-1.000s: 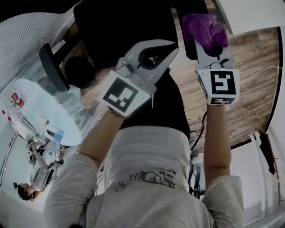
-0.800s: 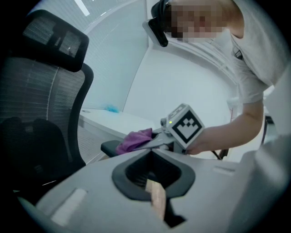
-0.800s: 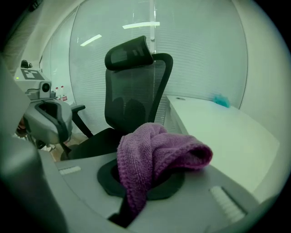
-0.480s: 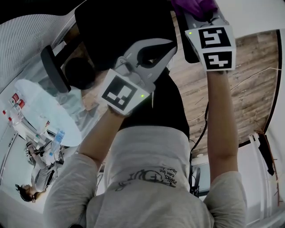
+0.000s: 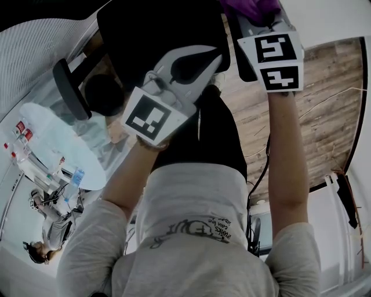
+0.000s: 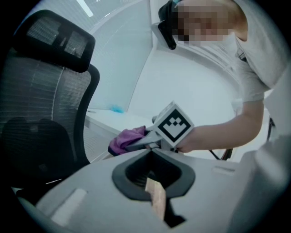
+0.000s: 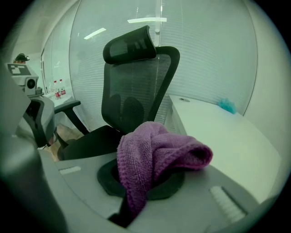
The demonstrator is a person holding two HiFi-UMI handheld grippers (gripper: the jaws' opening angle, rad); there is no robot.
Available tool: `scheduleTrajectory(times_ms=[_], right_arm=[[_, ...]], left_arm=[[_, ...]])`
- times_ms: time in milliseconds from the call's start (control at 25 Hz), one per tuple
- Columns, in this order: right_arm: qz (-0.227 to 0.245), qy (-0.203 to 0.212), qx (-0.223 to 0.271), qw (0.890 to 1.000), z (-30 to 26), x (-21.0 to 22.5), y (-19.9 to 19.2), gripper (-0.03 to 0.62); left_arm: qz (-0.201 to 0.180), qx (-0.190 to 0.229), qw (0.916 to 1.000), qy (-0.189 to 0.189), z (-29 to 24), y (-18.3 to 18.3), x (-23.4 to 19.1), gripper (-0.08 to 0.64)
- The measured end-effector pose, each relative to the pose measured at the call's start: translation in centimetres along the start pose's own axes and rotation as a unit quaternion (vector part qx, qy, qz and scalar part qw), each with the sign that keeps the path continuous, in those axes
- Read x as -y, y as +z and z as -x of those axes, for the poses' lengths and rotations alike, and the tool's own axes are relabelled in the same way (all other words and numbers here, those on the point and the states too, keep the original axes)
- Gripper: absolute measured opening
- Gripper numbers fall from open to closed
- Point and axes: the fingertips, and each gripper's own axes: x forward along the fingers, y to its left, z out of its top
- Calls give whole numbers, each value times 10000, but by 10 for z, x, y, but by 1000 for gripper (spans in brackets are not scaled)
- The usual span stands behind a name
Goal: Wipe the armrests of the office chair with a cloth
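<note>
The black mesh office chair (image 7: 132, 91) stands before me, its seat (image 5: 162, 35) at the top of the head view. One armrest (image 5: 69, 87) sticks out at the seat's left, also seen as the armrest (image 7: 67, 106) in the right gripper view. A dark armrest (image 5: 246, 64) lies just left of my right gripper (image 5: 261, 17), which is shut on a bunched purple cloth (image 7: 154, 150) at the frame's top edge. My left gripper (image 5: 218, 58) hovers over the seat's front, shut with nothing in it, and looks sideways at the cloth (image 6: 129, 139).
A round glass table (image 5: 58, 145) with small bottles stands at the left, and another person (image 5: 43, 232) is beyond it. A white desk (image 7: 218, 132) runs along the glass wall behind the chair. Wooden floor (image 5: 313, 104) with a cable lies at the right.
My right gripper has carried the cloth up and away along the right armrest to the frame's top. The left gripper has shifted slightly left.
</note>
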Motion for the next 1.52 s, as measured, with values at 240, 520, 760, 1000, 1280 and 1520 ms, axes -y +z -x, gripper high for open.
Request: scheduleTrajectory(times_ms=[240,520,760,1000,1280,1520], right_arm=[[-145,37,-61,9999,26,-20,-25,31],[-294,99,-161,9994,58,-49,-53,31],[-479,195,-249,9984,83,-73,-76,31],[-708,139,-196,9972,108,-88,-97,31],[-774,160,-260,9965,110,-88,-98,31],[-606,245,-337,9973,96,-75,-87,31]], left_arm=[[-26,62,10000,-4,-1,4,1,0],[-52,68,10000,-36,-2,3,2,0],[-79,68,9999,-50,-2,3,2,0],[-86,58,9999,-60,-5,3,3,0],[-54,101,9999,-42,-7,5,2,0],[-40,87,10000,-11,-5,3,-1,0]])
